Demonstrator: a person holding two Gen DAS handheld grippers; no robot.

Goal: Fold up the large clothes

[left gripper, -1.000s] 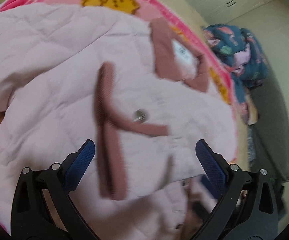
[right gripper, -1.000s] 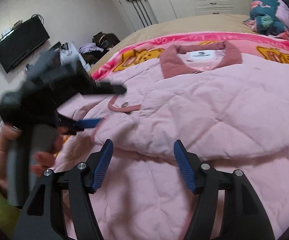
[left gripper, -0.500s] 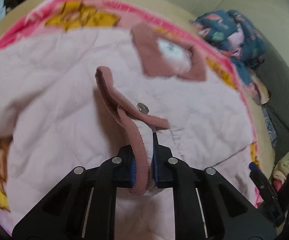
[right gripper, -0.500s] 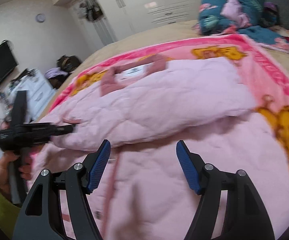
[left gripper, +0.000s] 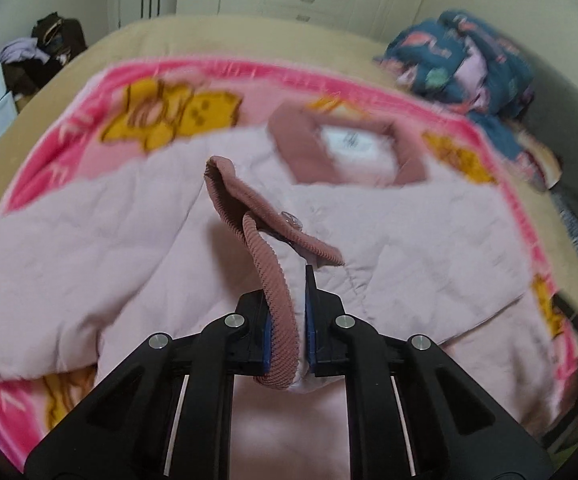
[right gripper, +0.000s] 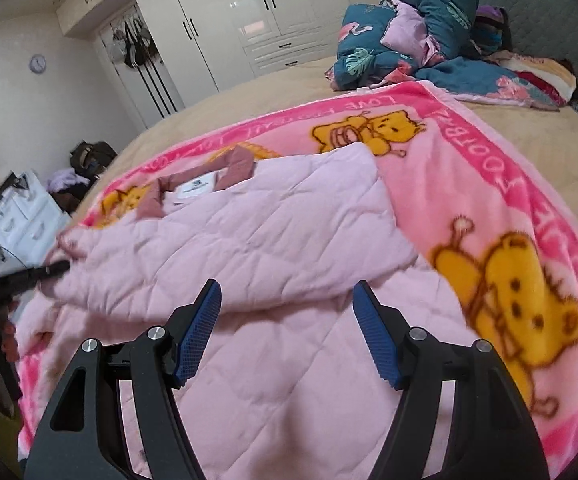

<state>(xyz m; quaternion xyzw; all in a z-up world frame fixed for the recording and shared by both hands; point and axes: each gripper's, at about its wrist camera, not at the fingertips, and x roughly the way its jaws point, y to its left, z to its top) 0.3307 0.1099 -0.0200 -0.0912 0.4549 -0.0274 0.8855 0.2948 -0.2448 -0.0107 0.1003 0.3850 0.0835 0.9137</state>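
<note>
Soft, even indoor light; fisheye bending and dark corners; left-wrist view motion-blurred, right-wrist view sharper.

Tan-covered bed (right gripper: 249, 96) carries pink bear-print blanket (right gripper: 489, 184), spread flat; pale pink quilted garment (right gripper: 269, 240) on blanket; teal patterned bedding heap (right gripper: 409, 28) near headboard.

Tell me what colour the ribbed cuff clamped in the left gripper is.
Dusty rose-pink, darker than the pale pink jacket. The cuff shows best in the left wrist view.
</note>
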